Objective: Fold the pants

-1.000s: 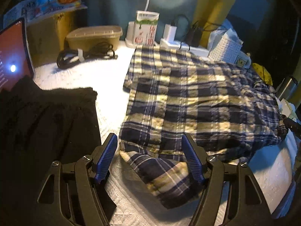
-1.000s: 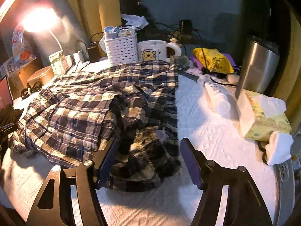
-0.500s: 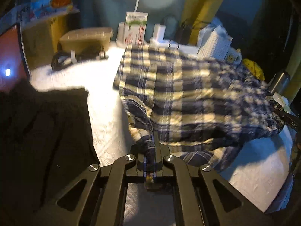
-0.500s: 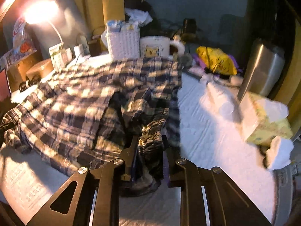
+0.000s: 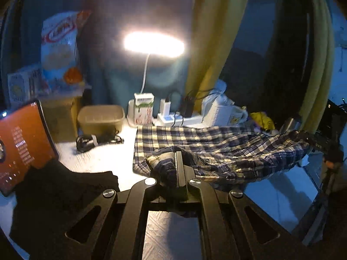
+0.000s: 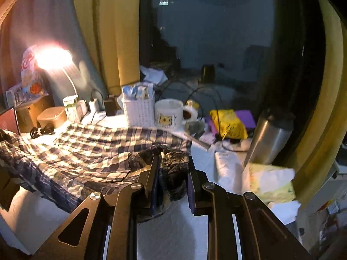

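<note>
- Lifting is what shows in the left wrist view: the left gripper (image 5: pixel 179 169) has its jaws pressed together on a bunched corner of the plaid pants (image 5: pixel 216 149), which a second ago lay flat between wide-open jaws. The near edge now hangs clear of the white table cover (image 5: pixel 102 158), stretching toward 3 o'clock where the other end is held up; the far edge rests on the cover at 12 o'clock near the power strip (image 5: pixel 180 117). A black garment (image 5: pixel 54 195) lies at 8 o'clock, apart from the pants.
- Seen from the right wrist view, the right gripper (image 6: pixel 173 173) is clamped on a thick wad of the same pants (image 6: pixel 97 151), jaws held slightly apart by the fabric; earlier they stood open over it. The cloth sags toward 9 o'clock, and the mug (image 6: pixel 169 114) and basket (image 6: pixel 138 112) sit beyond at 12 o'clock.
- Judging from both ends being raised, the near edge looks ready to carry over the far half, making the fold.
</note>
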`<state>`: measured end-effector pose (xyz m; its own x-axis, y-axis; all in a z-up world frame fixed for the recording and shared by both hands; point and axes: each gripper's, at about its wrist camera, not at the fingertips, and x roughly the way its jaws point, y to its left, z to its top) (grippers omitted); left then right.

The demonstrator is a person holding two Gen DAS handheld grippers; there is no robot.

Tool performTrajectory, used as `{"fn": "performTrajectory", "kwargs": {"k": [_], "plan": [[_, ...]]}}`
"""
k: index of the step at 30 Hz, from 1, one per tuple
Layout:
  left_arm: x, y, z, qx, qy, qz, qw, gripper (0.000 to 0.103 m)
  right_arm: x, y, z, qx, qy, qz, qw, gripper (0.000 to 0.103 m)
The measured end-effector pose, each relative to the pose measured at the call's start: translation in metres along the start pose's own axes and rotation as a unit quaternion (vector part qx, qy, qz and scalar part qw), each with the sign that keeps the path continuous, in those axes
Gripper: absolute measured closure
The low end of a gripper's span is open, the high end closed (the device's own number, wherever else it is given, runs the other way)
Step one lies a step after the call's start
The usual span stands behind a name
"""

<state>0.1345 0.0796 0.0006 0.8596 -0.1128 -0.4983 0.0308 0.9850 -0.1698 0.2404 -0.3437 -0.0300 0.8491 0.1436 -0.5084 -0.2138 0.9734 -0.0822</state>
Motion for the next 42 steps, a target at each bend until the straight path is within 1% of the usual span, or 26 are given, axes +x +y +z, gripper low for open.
{"fn": "performTrajectory", "kwargs": {"k": [4,5,8,10,13,16,20,21,22,24,26,30,33,35,36,37,38,39,40,41,42], "plan": [[-0.019,-0.001,0.003,0.001,-0.006,-0.017,0.9998,0.101,-0.016,-0.008,0.002,0.008,-0.007,-0.003,1.000,0.081],[-0.023,-0.004,0.003,0.005,-0.002,-0.028,0.9996,0.101,-0.019,-0.011,0.001,0.012,-0.008,-0.006,1.000,0.081],[-0.025,-0.016,-0.005,0.027,0.016,-0.041,0.9986,0.101,-0.024,-0.017,-0.008,0.018,-0.003,-0.013,1.000,0.081],[-0.020,-0.022,-0.018,0.034,0.041,-0.053,0.9972,0.101,-0.021,-0.025,-0.020,0.026,0.012,-0.021,0.999,0.081],[-0.004,-0.028,-0.048,0.022,0.097,-0.076,0.9921,0.101,-0.010,-0.040,-0.043,0.045,0.042,-0.036,0.997,0.081],[0.011,-0.036,-0.084,0.009,0.157,-0.098,0.9827,0.101,0.003,-0.053,-0.070,0.061,0.074,-0.045,0.994,0.081],[0.019,-0.043,-0.114,0.008,0.214,-0.111,0.9704,0.101,0.023,-0.064,-0.103,0.067,0.113,-0.065,0.989,0.081],[0.019,-0.043,-0.119,0.012,0.224,-0.111,0.9682,0.098,0.027,-0.067,-0.108,0.071,0.119,-0.065,0.988,0.081],[0.017,-0.042,-0.120,0.012,0.227,-0.109,0.9677,0.096,0.030,-0.068,-0.113,0.071,0.124,-0.067,0.987,0.081],[0.014,-0.037,-0.118,0.013,0.227,-0.098,0.9689,0.096,0.035,-0.071,-0.120,0.068,0.131,-0.080,0.986,0.081],[0.014,-0.027,-0.109,0.011,0.216,-0.073,0.9735,0.096,0.037,-0.074,-0.125,0.070,0.134,-0.083,0.985,0.081],[0.023,0.000,-0.091,0.002,0.191,-0.038,0.9808,0.095,0.041,-0.078,-0.130,0.076,0.137,-0.091,0.983,0.081],[0.043,0.016,-0.075,-0.005,0.172,-0.016,0.9849,0.095,0.041,-0.079,-0.133,0.081,0.137,-0.088,0.983,0.081],[0.063,0.021,-0.066,-0.007,0.168,-0.013,0.9856,0.095,0.038,-0.077,-0.133,0.079,0.130,-0.083,0.985,0.080],[0.072,0.020,-0.064,-0.005,0.168,-0.012,0.9856,0.095,0.036,-0.076,-0.131,0.079,0.128,-0.081,0.985,0.079],[0.081,0.017,-0.060,0.000,0.166,-0.014,0.9860,0.094,0.032,-0.074,-0.128,0.078,0.123,-0.079,0.986,0.074],[0.093,0.014,-0.055,0.004,0.165,-0.017,0.9862,0.091,0.030,-0.073,-0.126,0.079,0.118,-0.079,0.987,0.057],[0.106,0.011,-0.051,0.002,0.167,-0.013,0.9859,0.077,0.026,-0.071,-0.122,0.078,0.109,-0.079,0.988,0.045],[0.116,0.008,-0.047,-0.001,0.166,-0.013,0.9860,0.059,0.022,-0.070,-0.117,0.077,0.098,-0.077,0.989,0.026],[0.125,0.006,-0.043,-0.004,0.163,-0.018,0.9865,0.053,0.017,-0.068,-0.112,0.078,0.085,-0.074,0.991,0.023],[0.134,0.003,-0.039,-0.009,0.161,-0.020,0.9867,0.047,0.015,-0.066,-0.108,0.078,0.077,-0.070,0.992,0.023]]}}
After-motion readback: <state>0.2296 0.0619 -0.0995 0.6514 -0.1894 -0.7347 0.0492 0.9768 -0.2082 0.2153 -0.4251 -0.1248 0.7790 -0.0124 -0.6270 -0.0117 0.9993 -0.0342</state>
